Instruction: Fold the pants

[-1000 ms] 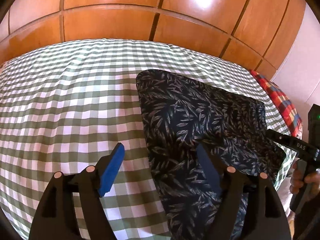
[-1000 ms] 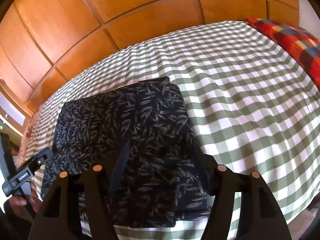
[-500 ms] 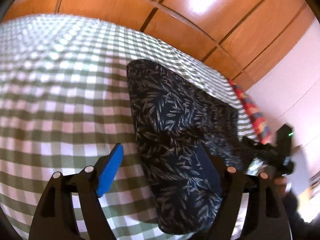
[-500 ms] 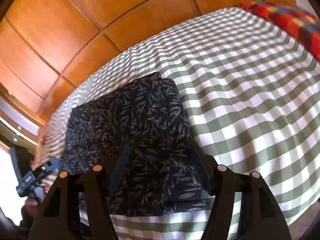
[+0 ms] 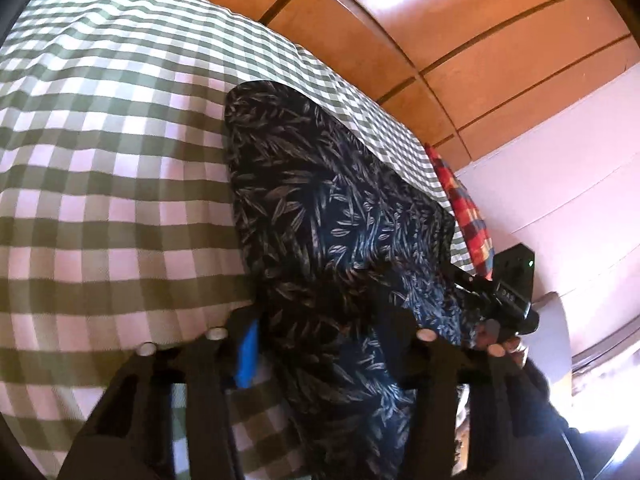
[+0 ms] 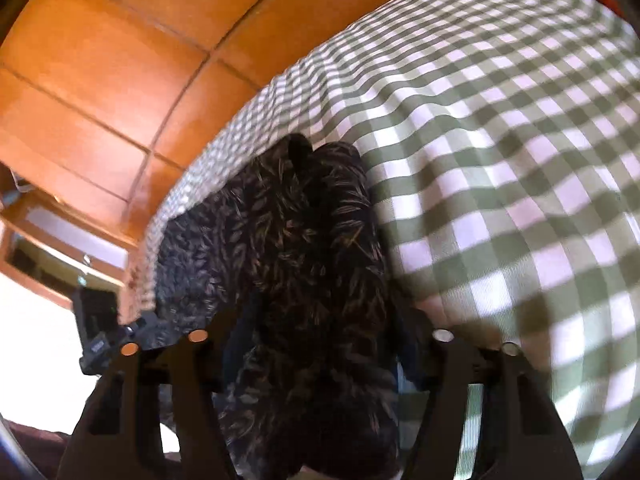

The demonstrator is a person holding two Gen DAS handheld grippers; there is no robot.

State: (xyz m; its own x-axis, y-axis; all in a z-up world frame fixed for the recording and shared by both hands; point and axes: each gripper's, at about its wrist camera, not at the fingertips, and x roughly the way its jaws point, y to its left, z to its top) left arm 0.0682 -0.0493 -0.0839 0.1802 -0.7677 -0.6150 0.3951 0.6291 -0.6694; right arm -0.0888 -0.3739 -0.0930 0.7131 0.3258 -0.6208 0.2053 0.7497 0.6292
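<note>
The dark navy leaf-print pants (image 5: 320, 216) lie folded on a green-and-white checked bed cover (image 5: 100, 152). My left gripper (image 5: 320, 344) is low at the near edge of the pants, jaws wide open, with the cloth bunched between the blue pads (image 5: 247, 348). My right gripper (image 6: 320, 340) is also open and straddles the other near end of the pants (image 6: 288, 240), whose fabric rises between the fingers. Each gripper shows in the other's view: the right at the right edge of the left wrist view (image 5: 508, 284), the left at the left edge of the right wrist view (image 6: 100, 328).
A wooden panelled wall (image 5: 420, 12) runs behind the bed. A red plaid pillow (image 5: 468, 220) lies at the far right end of the bed, next to a white wall (image 5: 568, 160). The checked cover (image 6: 500, 160) stretches to the right of the pants.
Both grippers have dropped down and forward onto the near edge of the pants. The cloth now sits between each pair of open fingers and looks bunched up.
</note>
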